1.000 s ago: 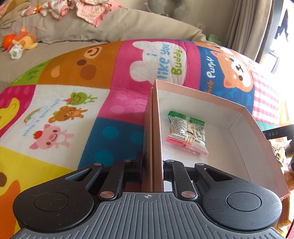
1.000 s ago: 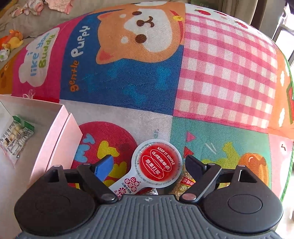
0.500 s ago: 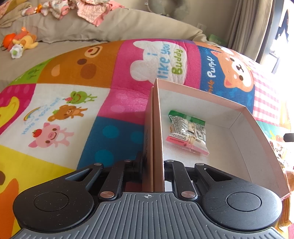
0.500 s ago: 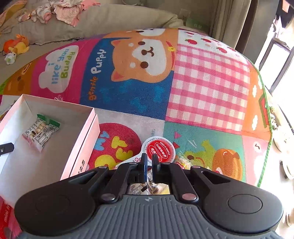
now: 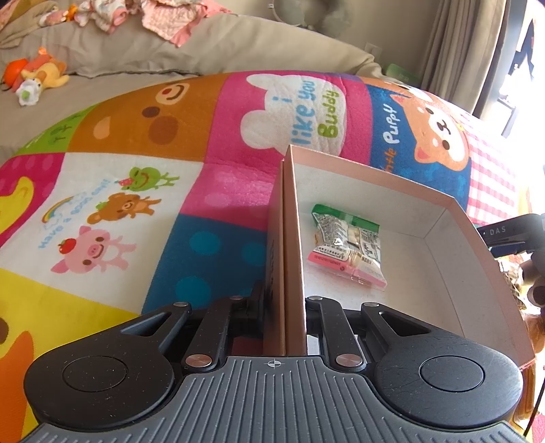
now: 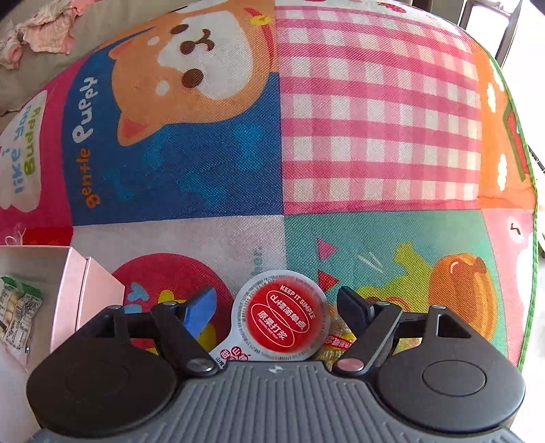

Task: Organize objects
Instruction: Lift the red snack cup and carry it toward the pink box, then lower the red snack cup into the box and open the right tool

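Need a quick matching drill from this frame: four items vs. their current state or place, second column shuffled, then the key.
1. left gripper
2. right gripper
3. green-and-pink snack packet
4. red-lidded cup

A. lying inside the pink box
B. open, fingers on either side of a snack
C. on the play mat, between open fingers
D. shut on the box's side wall

Pairs: 1-D, 2-B, 3-A, 4-C

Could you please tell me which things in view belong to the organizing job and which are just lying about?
Part of the job:
- pink box, its wall clamped by the left hand-held gripper
- snack packet inside it
- red-lidded jelly cup between the open right hand-held gripper's fingers

Just lying about:
- cartoon play mat
- plush toys
- baby clothes
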`<state>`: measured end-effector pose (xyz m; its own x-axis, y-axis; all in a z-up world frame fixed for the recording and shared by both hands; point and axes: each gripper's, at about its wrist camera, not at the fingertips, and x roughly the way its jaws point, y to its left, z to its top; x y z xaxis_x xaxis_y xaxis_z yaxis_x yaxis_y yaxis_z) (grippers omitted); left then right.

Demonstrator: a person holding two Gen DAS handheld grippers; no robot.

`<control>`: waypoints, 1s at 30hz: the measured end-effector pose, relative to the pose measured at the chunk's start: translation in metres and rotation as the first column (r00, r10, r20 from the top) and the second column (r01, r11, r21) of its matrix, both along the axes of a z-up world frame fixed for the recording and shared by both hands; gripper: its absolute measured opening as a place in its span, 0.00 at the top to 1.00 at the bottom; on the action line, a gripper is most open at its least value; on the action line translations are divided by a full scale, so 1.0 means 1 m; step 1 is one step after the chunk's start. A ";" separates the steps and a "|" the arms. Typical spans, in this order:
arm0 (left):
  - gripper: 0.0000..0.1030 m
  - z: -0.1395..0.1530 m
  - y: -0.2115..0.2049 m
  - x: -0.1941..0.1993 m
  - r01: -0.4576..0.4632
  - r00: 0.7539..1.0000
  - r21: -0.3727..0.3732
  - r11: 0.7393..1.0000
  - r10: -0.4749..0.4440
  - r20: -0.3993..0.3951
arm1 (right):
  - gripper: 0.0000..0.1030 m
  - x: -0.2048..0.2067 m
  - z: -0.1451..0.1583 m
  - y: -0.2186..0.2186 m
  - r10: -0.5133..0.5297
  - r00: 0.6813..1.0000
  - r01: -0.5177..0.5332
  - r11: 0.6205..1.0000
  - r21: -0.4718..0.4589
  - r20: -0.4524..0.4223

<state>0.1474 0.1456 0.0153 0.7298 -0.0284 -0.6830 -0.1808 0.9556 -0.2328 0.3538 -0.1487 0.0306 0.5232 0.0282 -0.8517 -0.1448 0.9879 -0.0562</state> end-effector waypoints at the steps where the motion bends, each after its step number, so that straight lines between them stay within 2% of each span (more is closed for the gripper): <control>1: 0.85 0.000 0.000 0.000 0.000 1.000 0.000 1.000 0.000 0.000 | 0.26 -0.001 0.000 0.003 0.006 1.000 -0.006 1.000 -0.013 0.004; 2: 0.85 0.000 0.000 0.000 0.000 1.000 0.000 1.000 0.000 0.000 | 0.38 -0.004 0.001 0.006 0.028 0.999 -0.027 0.999 -0.035 0.016; 3: 0.85 0.000 0.000 0.000 0.000 1.000 0.000 1.000 0.000 0.001 | 0.40 -0.009 0.002 0.009 0.056 0.998 -0.054 0.997 -0.052 0.028; 6: 0.85 0.000 0.000 0.000 -0.001 1.000 0.000 1.000 0.001 0.000 | 0.41 -0.025 0.009 0.008 0.089 0.995 -0.085 0.994 -0.065 0.054; 10: 0.85 0.000 0.000 0.000 -0.001 1.000 0.001 1.000 0.001 0.001 | 0.41 -0.060 0.029 0.000 0.110 0.989 -0.107 0.994 -0.035 0.103; 14: 0.85 0.000 0.000 0.000 -0.002 1.000 0.002 1.000 0.002 0.001 | 0.41 -0.124 0.073 -0.015 0.167 0.960 -0.171 0.985 -0.001 0.222; 19: 0.86 0.001 -0.002 -0.001 -0.004 1.000 0.012 1.000 0.004 0.004 | 0.41 -0.212 0.105 -0.026 0.246 0.934 -0.272 0.960 0.068 0.260; 21: 0.86 0.001 -0.002 -0.001 -0.003 1.000 0.015 1.000 0.003 0.005 | 0.41 -0.243 0.099 -0.025 0.282 0.932 -0.309 0.946 0.094 0.225; 26: 0.86 0.000 -0.003 -0.001 -0.001 1.000 0.022 1.000 0.001 0.007 | 0.41 -0.298 0.058 -0.006 0.351 0.929 -0.366 0.919 0.147 0.120; 28: 0.86 0.000 -0.003 -0.002 0.000 1.000 0.023 1.000 0.000 0.008 | 0.41 -0.310 0.050 0.005 0.361 0.921 -0.382 0.912 0.151 0.145; 30: 0.86 0.000 -0.003 -0.001 0.001 1.000 0.021 1.000 -0.001 0.008 | 0.41 -0.314 0.055 0.017 0.363 0.909 -0.395 0.906 0.151 0.205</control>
